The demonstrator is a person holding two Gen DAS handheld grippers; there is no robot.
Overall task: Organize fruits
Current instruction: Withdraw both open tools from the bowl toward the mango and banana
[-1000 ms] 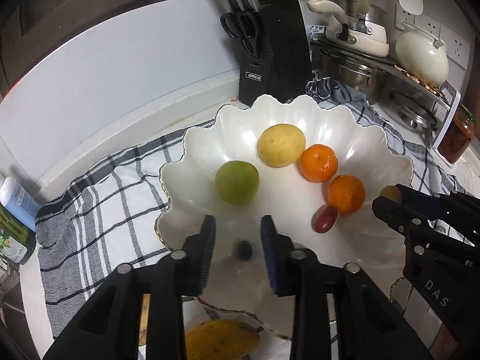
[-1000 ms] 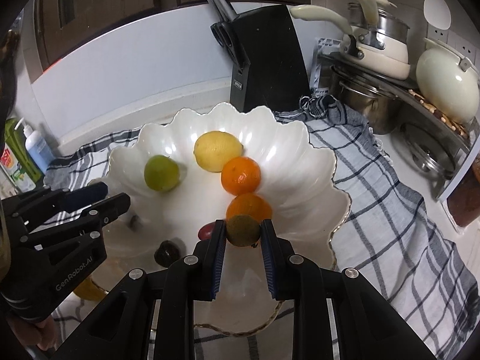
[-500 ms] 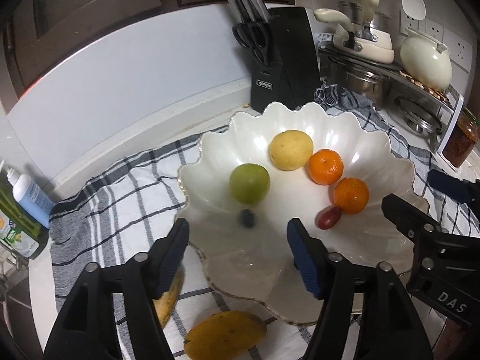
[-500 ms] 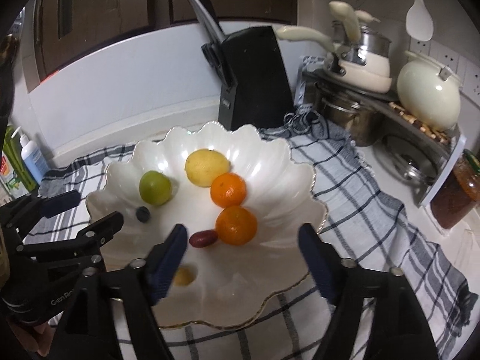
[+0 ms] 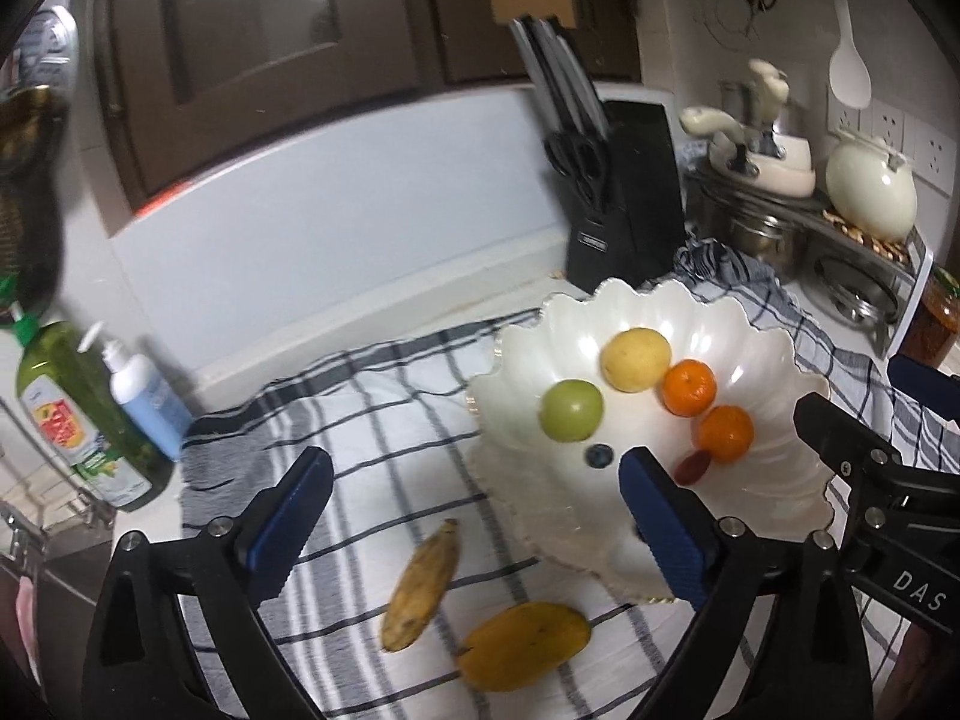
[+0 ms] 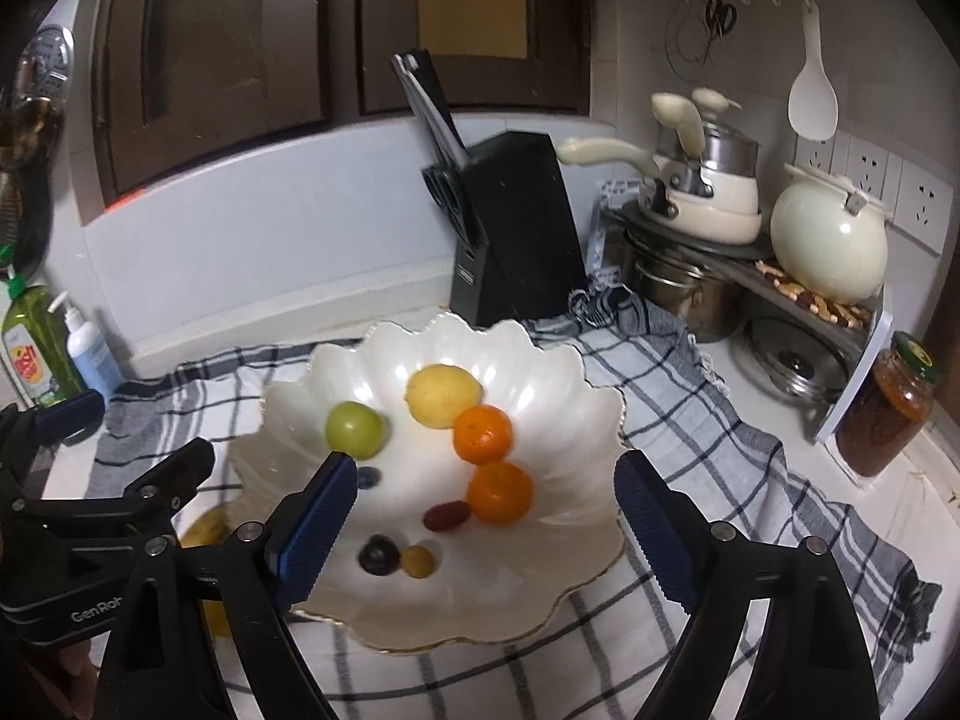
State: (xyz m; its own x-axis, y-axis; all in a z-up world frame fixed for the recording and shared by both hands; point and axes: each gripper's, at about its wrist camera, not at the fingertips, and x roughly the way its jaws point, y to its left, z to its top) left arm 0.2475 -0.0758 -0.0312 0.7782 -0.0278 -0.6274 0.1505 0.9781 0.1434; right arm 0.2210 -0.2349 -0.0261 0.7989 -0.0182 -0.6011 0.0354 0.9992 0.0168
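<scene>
A white scalloped bowl [image 6: 540,372] [image 5: 780,348] sits on a checked cloth. In it lie a green fruit [image 6: 353,429], a yellow fruit [image 6: 443,394], two oranges [image 6: 482,433] [image 6: 500,492], a red grape [image 6: 446,516], a blueberry [image 6: 368,477], a dark plum [image 6: 378,554] and a small yellow-green fruit [image 6: 418,560]. Left of the bowl on the cloth rest a banana [image 5: 423,582] and a mango [image 5: 523,645]. My left gripper [image 5: 474,525] hangs above the cloth, its jaws opening and empty. My right gripper [image 6: 486,525] hovers over the bowl's near rim, jaws opening, nothing between them.
A black knife block [image 6: 516,228] stands behind the bowl. Pots, a cream kettle [image 6: 828,240] and a rack crowd the right, with a jar [image 6: 888,414] by them. Soap bottles [image 5: 90,408] stand at the left, beside a sink edge.
Both grippers went from nearly shut to wide open and rose back from the bowl. The right one let go of the small yellow-green fruit, the left one of the blueberry; both now lie in the bowl.
</scene>
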